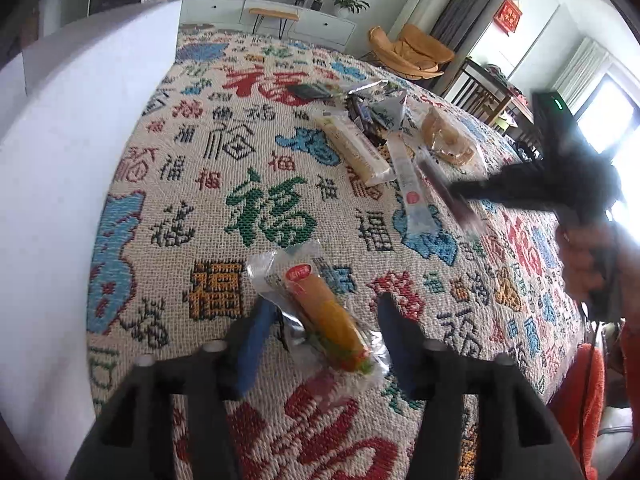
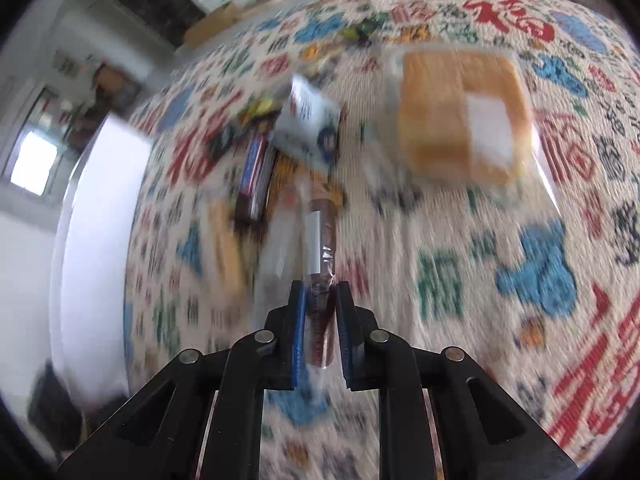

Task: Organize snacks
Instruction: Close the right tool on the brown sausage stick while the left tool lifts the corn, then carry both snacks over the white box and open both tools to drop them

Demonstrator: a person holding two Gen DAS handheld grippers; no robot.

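An orange snack roll [image 1: 328, 320] in a clear wrapper lies on the patterned cloth [image 1: 224, 168] between the blue fingers of my left gripper [image 1: 326, 342]. The jaws stand apart and the pads do not press on it. My right gripper [image 2: 320, 296] is shut on a thin brown stick snack [image 2: 322, 236] in a clear wrapper and holds it above the cloth [image 2: 460, 272]. From the left wrist view that gripper [image 1: 464, 194] is a dark blur at the right, with the stick snack [image 1: 436, 176] across its tips.
More snacks lie in the far middle: a long biscuit pack [image 1: 352, 148], a white stick pack [image 1: 412, 188], wrapped bread [image 1: 448, 140] [image 2: 460, 116], dark packets [image 1: 368, 112], a blue-white packet [image 2: 310, 128]. A large white object [image 1: 80, 160] borders the left. A person's hand [image 1: 580, 256] is at the right.
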